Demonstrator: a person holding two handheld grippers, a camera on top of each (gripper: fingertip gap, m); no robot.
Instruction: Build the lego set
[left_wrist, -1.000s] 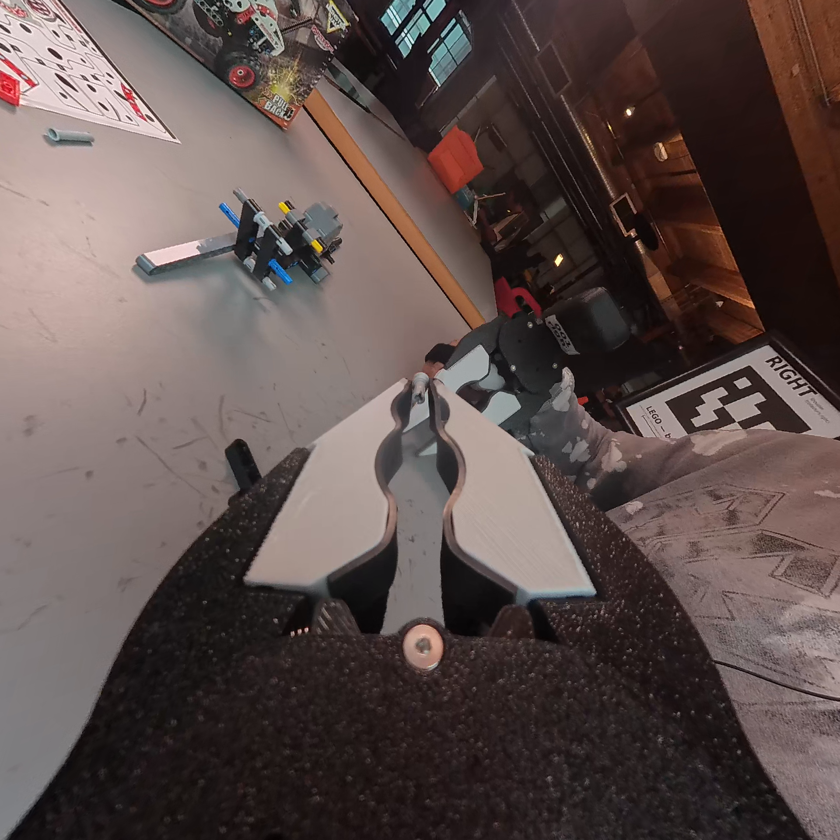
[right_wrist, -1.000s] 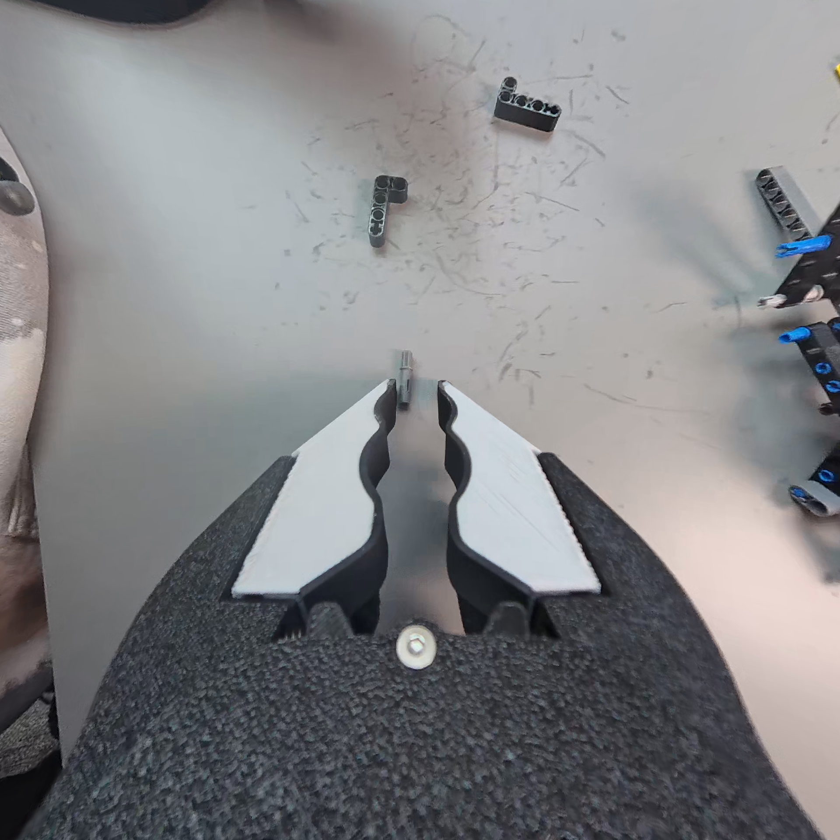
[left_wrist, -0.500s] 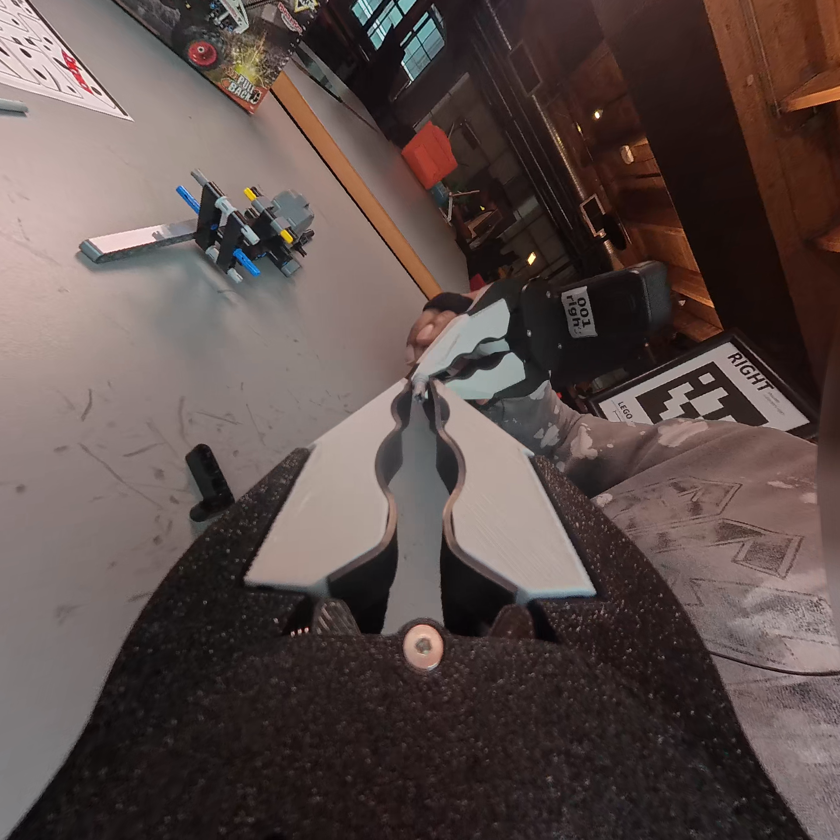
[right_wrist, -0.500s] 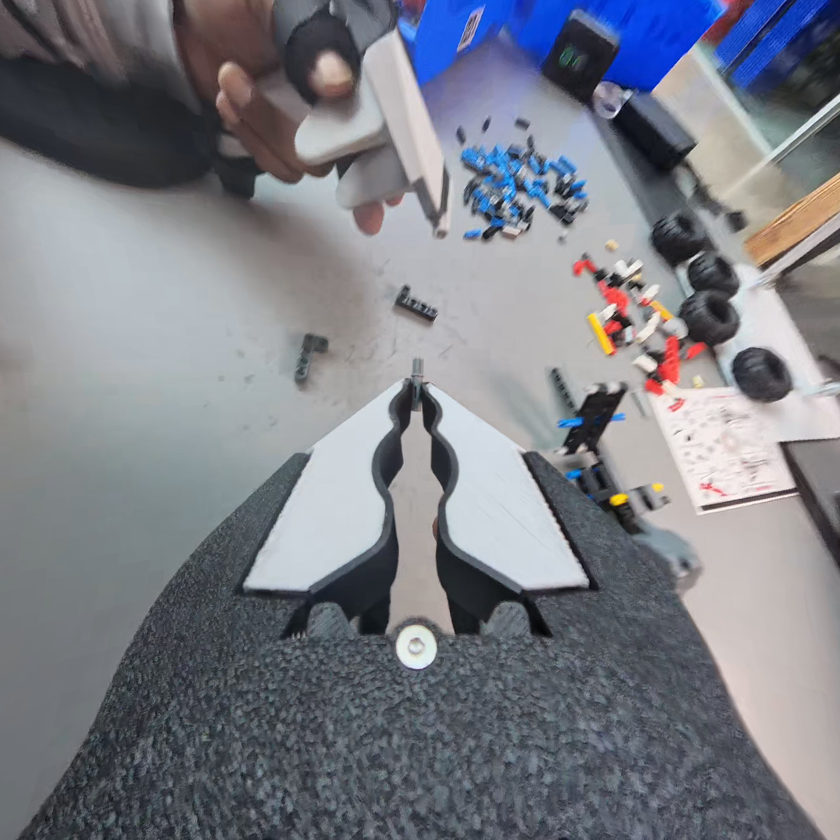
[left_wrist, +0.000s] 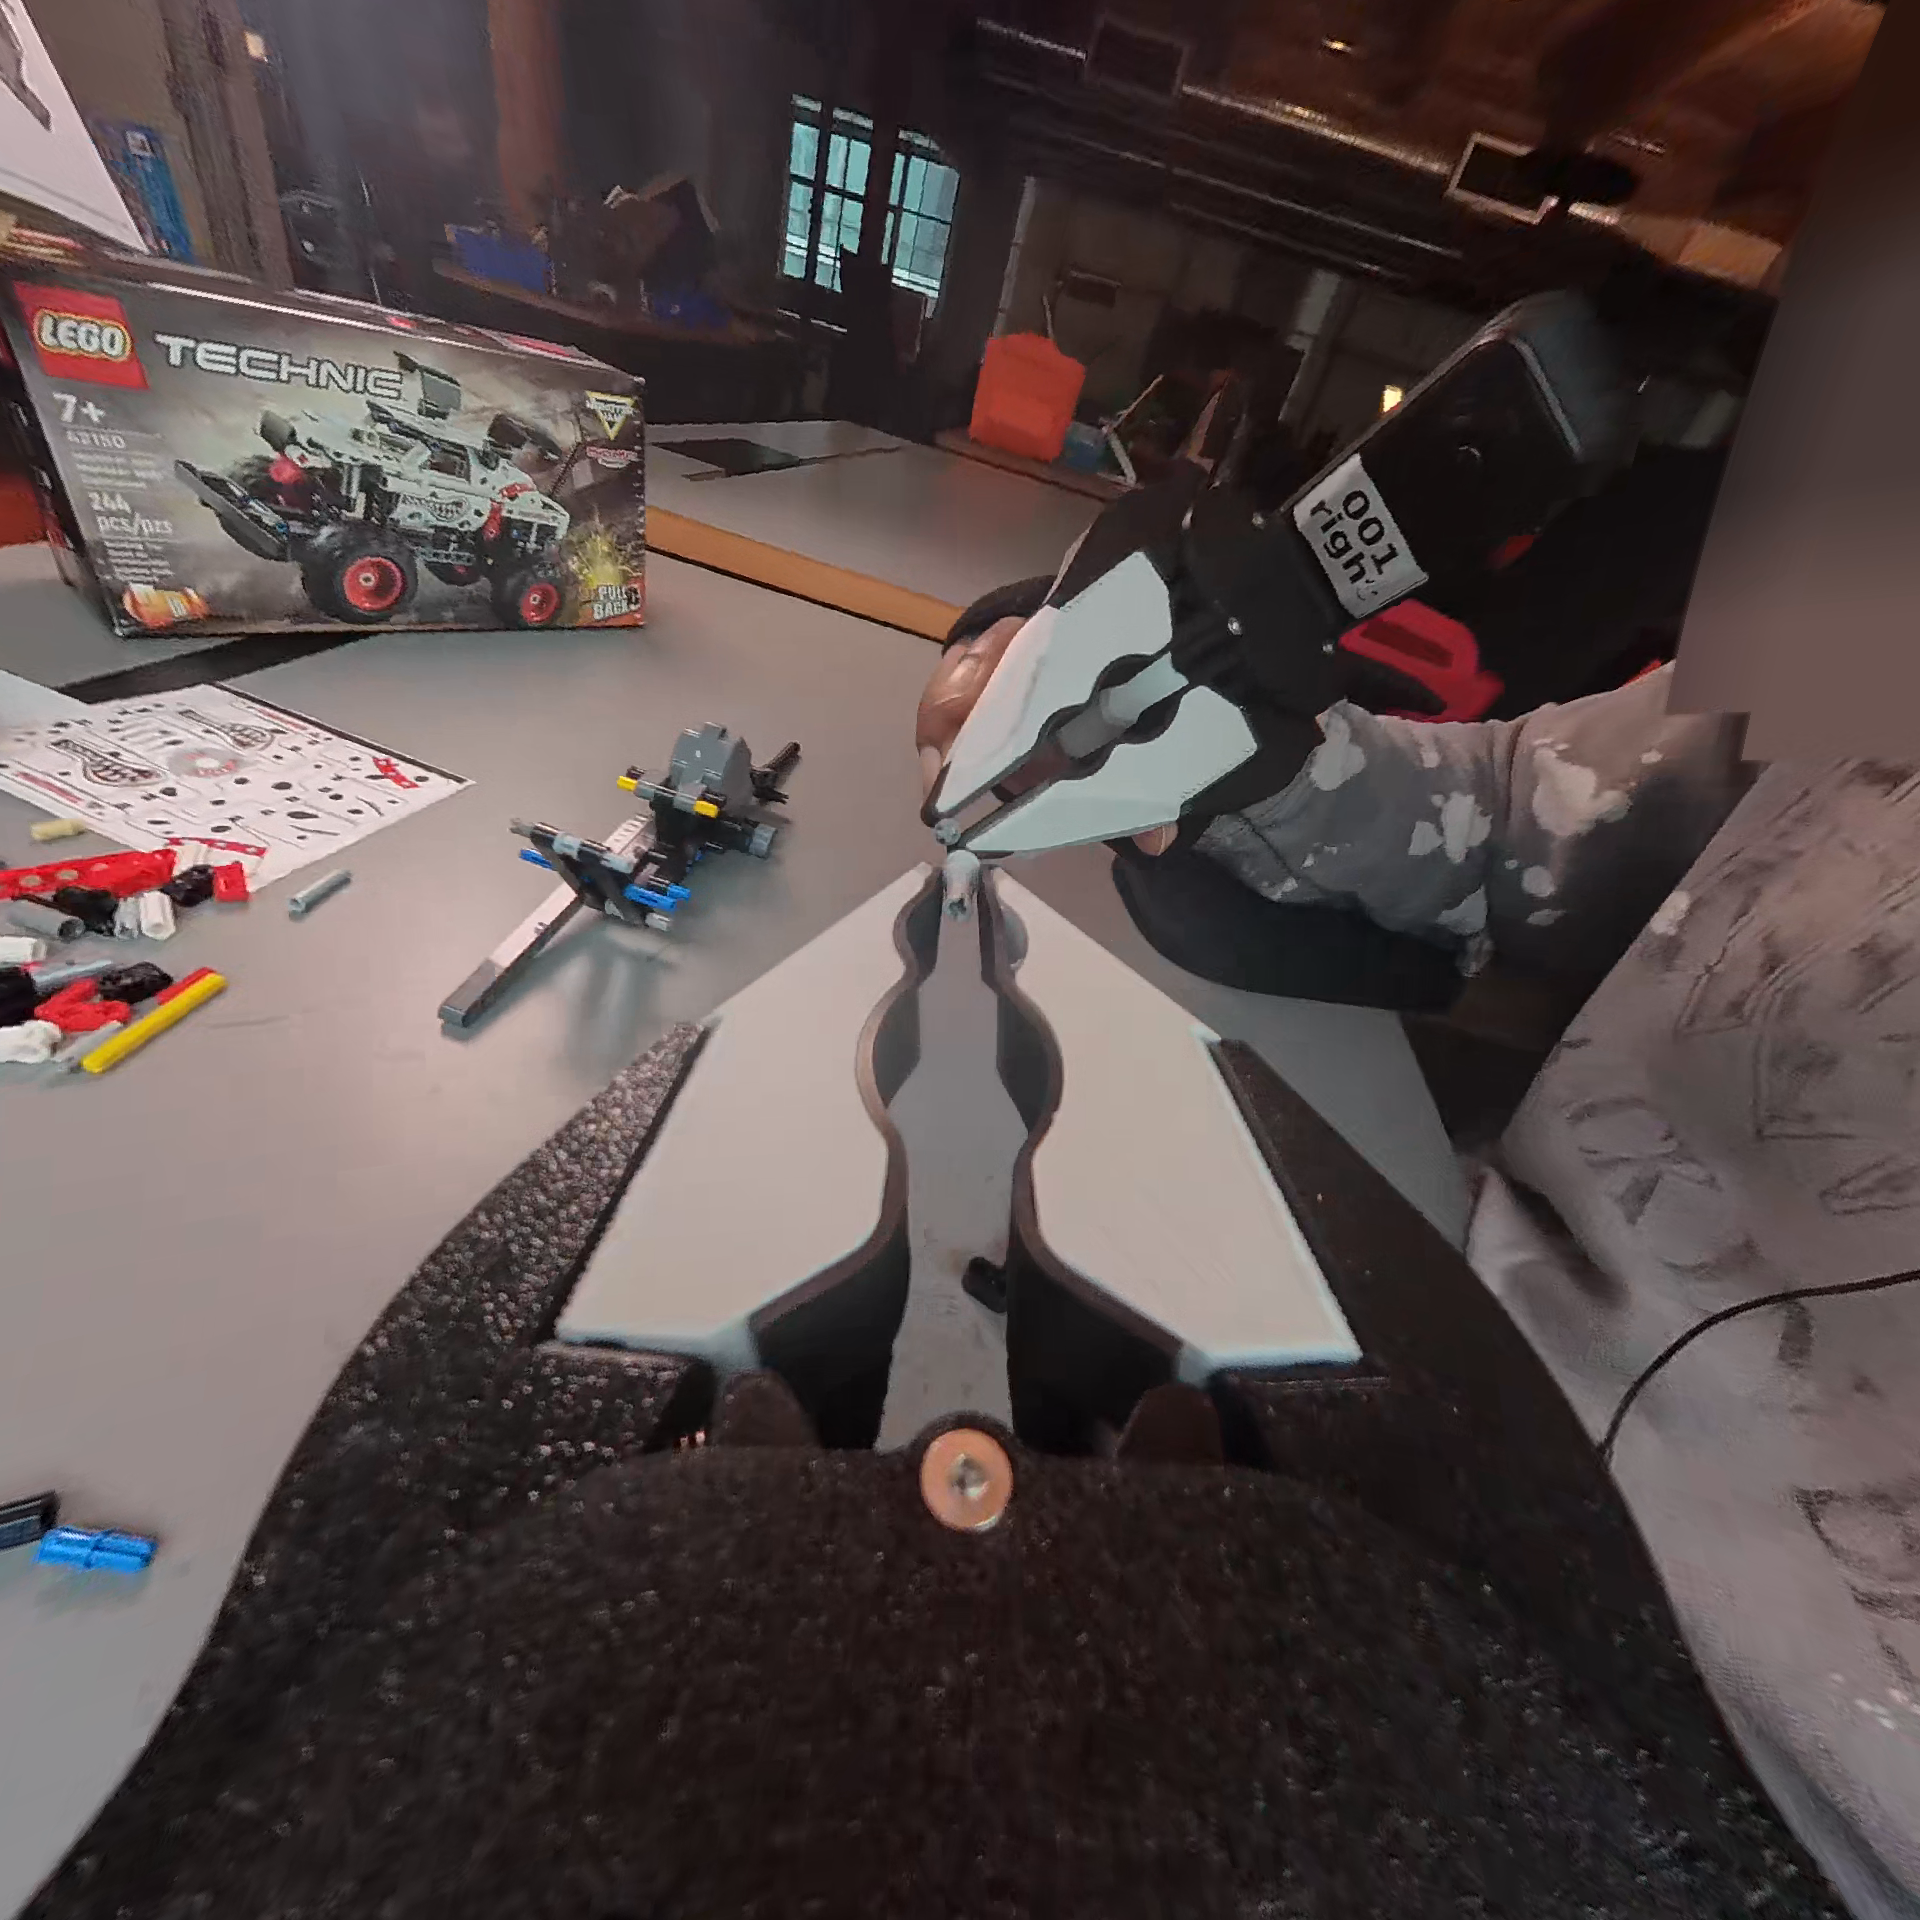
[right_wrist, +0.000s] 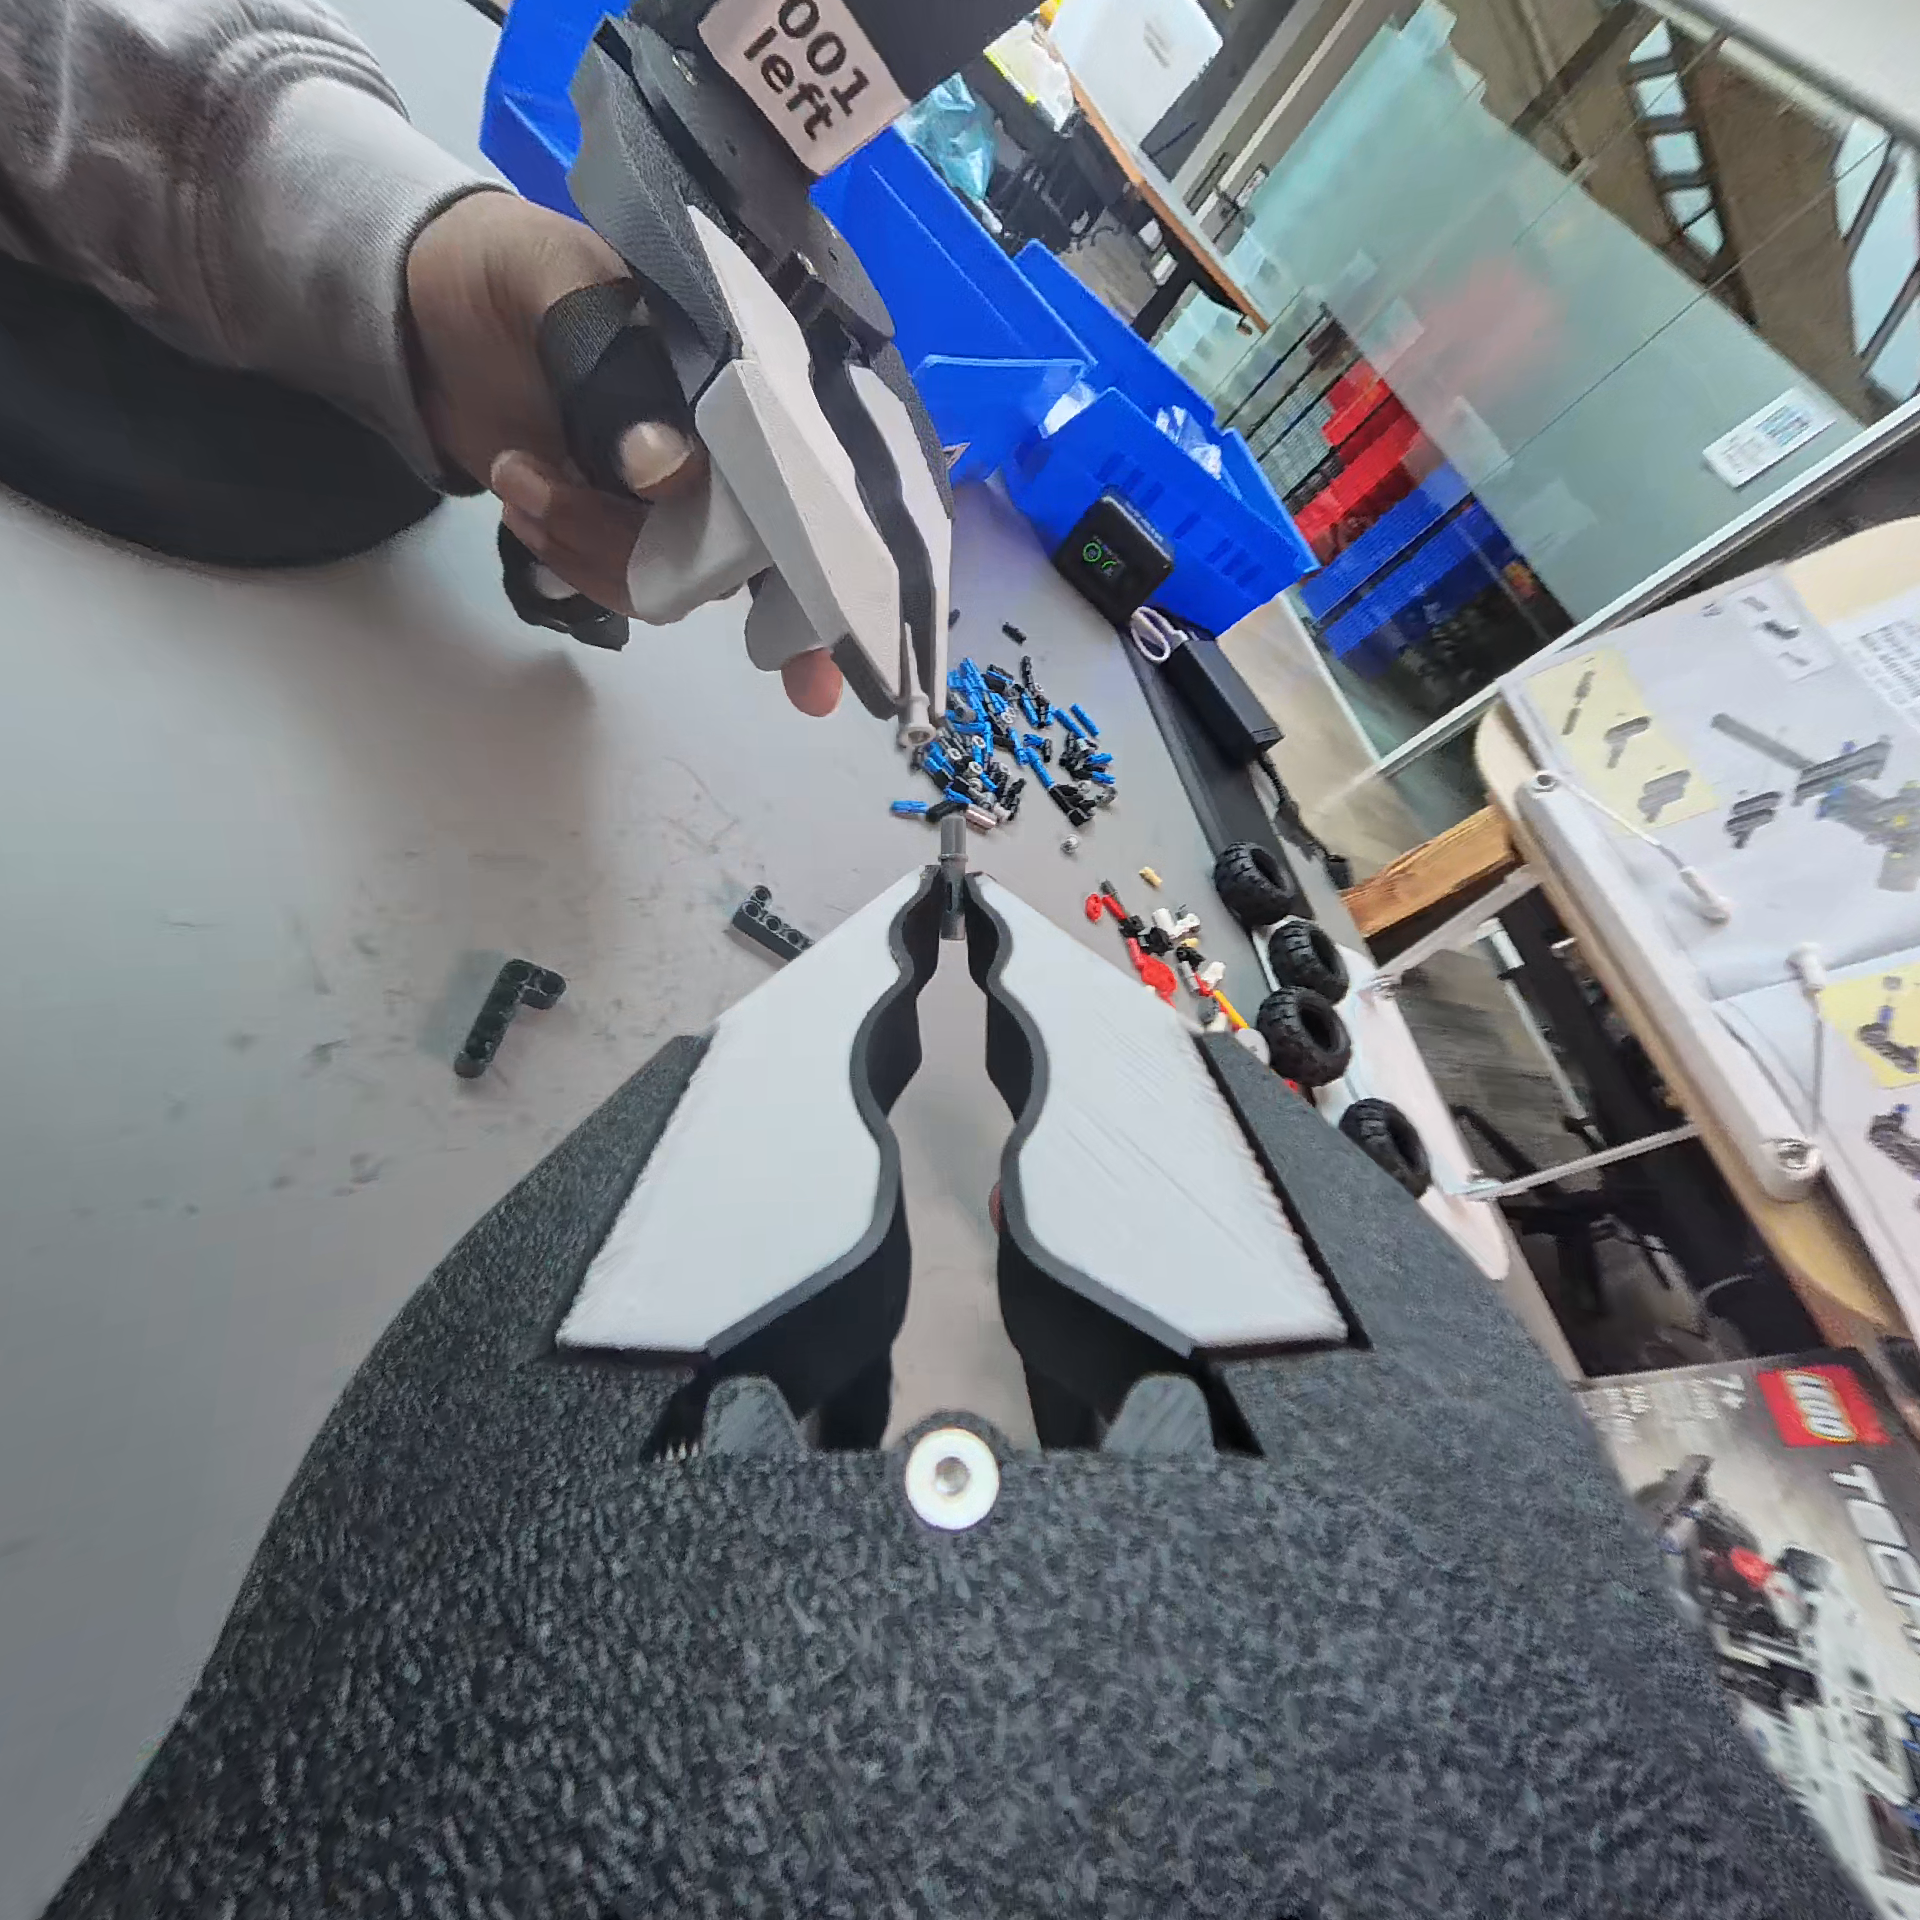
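Note:
My left gripper (left_wrist: 958, 896) is shut on a small light grey connector piece (left_wrist: 960, 883), held above the table. My right gripper (right_wrist: 950, 902) is shut on a dark grey pin (right_wrist: 952, 844), also lifted. The two tips face each other a short gap apart: the right gripper (left_wrist: 951, 831) shows just beyond my left tips, and the left gripper (right_wrist: 918, 727) shows just beyond my right tips. The part-built chassis (left_wrist: 644, 862) with blue and yellow pins lies on the grey table (left_wrist: 312, 1143), to the left.
The set's box (left_wrist: 332, 488) stands at the back left, with a sticker sheet (left_wrist: 208, 769) before it. Loose red, white and yellow parts (left_wrist: 94, 966) lie left. A pile of blue and black pins (right_wrist: 1008, 748), black tyres (right_wrist: 1299, 977), two black L-beams (right_wrist: 509, 1013), blue bins (right_wrist: 1039, 343) and the open manual (right_wrist: 1766, 831) surround. Less than 4 cm separates the two grippers' tips.
My right gripper shut on the dark grey pin on the table, lifted it and swung up toward the left gripper. My left gripper levelled out and the two tips came close together.

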